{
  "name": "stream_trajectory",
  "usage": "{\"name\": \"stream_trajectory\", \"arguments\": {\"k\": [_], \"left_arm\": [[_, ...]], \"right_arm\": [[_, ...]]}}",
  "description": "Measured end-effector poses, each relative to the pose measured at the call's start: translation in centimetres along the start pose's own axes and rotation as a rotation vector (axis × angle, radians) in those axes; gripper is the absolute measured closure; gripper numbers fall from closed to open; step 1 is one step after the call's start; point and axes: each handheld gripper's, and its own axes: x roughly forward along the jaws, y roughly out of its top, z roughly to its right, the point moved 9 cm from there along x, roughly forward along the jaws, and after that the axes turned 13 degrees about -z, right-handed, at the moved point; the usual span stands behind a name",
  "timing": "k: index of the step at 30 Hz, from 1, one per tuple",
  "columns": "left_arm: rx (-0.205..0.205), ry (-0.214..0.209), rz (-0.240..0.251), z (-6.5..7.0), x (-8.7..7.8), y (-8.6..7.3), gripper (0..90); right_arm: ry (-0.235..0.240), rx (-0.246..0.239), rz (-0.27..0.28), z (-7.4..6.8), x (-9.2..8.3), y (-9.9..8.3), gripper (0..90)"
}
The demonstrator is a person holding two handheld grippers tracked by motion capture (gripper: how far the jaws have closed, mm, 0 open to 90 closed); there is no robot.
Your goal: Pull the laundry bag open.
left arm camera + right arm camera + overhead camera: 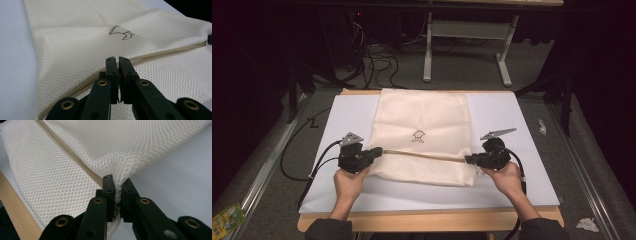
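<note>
While the cream mesh laundry bag lies on the white table sheet, the left gripper clamps one end of its zipper, and the right gripper pinches the opposite edge.

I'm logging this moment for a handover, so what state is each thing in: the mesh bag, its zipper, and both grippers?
Mesh bag: lying flat on the white table sheet, held at both ends of its zipper line.
Zipper: closed along the length that shows, stretched taut between the grippers.
Left gripper: shut, pinching the zipper's end; what it pinches there is hidden.
Right gripper: shut on the bag's mesh edge.
</note>
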Motion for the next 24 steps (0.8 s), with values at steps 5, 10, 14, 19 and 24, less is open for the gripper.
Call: {"name": "stream_trajectory", "arguments": {"k": [5,10,14,19,24], "left_arm": [[0.000,0.004,0.002,-0.1,0.0,0.0,87.4],[0.000,0.005,0.001,-0.2,-0.1,0.0,87.4],[-0.001,0.009,0.000,-0.3,-0.1,0.0,87.4],[-0.018,0.017,0.006,-1.0,-0.5,-0.2,87.4],[-0.023,0.021,0.008,-1.4,-0.6,-0.3,87.4]], "right_arm": [[-0.003,-0.007,0.001,-0.1,0.0,0.1,85.7],[0.001,-0.006,0.001,-0.1,0.0,0.1,85.6],[0.004,-0.002,-0.002,-0.1,0.0,0.1,85.7],[0.015,0.015,0.003,0.3,-0.2,-0.1,85.6],[0.000,0.013,-0.002,0.5,-0.1,-0.2,85.7]]}}
